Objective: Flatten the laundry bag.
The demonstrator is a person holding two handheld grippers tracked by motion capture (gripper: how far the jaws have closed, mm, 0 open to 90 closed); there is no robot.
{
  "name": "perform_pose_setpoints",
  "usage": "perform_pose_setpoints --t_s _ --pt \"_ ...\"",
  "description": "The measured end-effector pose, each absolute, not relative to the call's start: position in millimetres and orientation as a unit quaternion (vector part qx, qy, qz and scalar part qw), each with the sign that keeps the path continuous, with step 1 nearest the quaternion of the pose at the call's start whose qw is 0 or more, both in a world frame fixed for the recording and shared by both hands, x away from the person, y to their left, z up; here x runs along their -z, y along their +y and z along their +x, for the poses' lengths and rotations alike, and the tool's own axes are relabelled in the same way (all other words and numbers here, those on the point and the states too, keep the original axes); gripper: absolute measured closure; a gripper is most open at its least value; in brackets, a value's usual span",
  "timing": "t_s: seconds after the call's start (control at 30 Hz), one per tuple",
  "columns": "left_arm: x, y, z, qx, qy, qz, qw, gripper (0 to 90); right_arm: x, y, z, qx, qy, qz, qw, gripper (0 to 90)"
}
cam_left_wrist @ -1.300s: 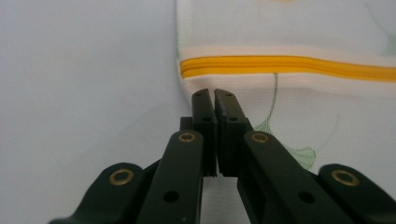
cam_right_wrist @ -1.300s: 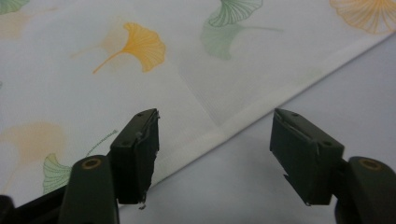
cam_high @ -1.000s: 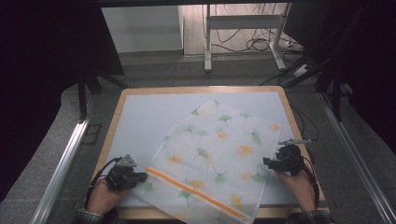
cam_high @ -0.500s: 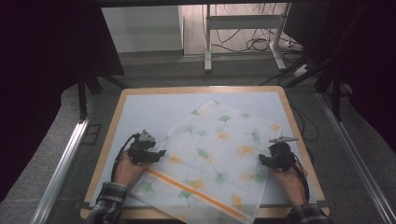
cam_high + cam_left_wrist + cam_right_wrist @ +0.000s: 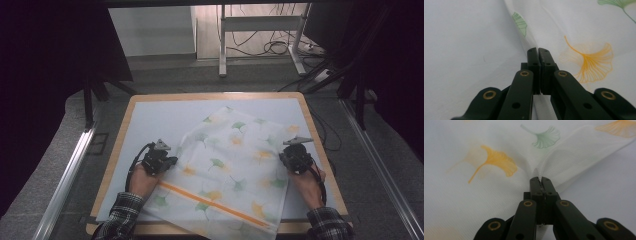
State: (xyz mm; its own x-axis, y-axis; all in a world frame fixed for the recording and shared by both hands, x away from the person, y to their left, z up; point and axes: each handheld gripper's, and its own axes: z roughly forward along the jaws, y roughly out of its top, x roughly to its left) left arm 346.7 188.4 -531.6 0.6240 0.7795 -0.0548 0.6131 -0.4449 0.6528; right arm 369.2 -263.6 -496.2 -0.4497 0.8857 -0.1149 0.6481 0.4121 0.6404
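One white leaf-printed cloth (image 5: pixel 235 165), orange-striped.

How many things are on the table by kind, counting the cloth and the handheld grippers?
Cloth, white with green and orange leaf print and an orange stripe: 1
Grippers, both shut on the cloth's edges, left gripper and right gripper: 2
Total: 3

Cloth (image 5: pixel 235 165): thin woven fabric, matt, leaf print. Table (image 5: pixel 210 96): wood rim, matt pale top. Tool jaws: black plastic, brass rivets.
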Motion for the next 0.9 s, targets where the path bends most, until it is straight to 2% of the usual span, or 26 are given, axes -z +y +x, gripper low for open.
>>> perform_pose_setpoints --t_s 0.03,0.27,0.3,0.4,0.43,0.47,0.5,0.57,0.63,0.8,0.9 --pt "529 188 343 -0.124 0.411 0.841 0.329 89.3 487 -261 383 -0.275 0.802 0.476 0.234 89.5" --pt "514 188 314 -0.115 0.389 0.844 0.350 89.3 468 -244 417 -0.295 0.792 0.467 0.260 89.5" --pt "513 186 304 -0.096 0.381 0.849 0.355 89.1 464 -241 420 -0.299 0.791 0.464 0.264 89.4" --pt "517 180 293 -0.086 0.368 0.859 0.344 87.1 466 -235 435 -0.291 0.806 0.454 0.243 85.2" --pt "517 181 292 -0.095 0.369 0.859 0.342 82.0 469 -233 438 -0.272 0.812 0.453 0.246 78.7" --pt "516 183 293 -0.102 0.374 0.854 0.346 72.5 471 -234 438 -0.261 0.813 0.450 0.259 71.2" --pt "515 187 295 -0.110 0.382 0.848 0.351 68.4 472 -237 437 -0.269 0.810 0.454 0.256 66.4" --pt "512 196 303 -0.116 0.404 0.828 0.370 63.7 472 -245 430 -0.304 0.801 0.466 0.221 60.0" --pt "514 203 314 -0.113 0.428 0.810 0.385 58.9 473 -250 420 -0.311 0.804 0.463 0.206 53.6" --pt "526 206 340 -0.122 0.462 0.797 0.369 46.3 480 -262 385 -0.316 0.818 0.443 0.186 46.4" --pt "531 204 353 -0.111 0.465 0.799 0.365 41.9 482 -270 373 -0.324 0.816 0.446 0.175 44.4"
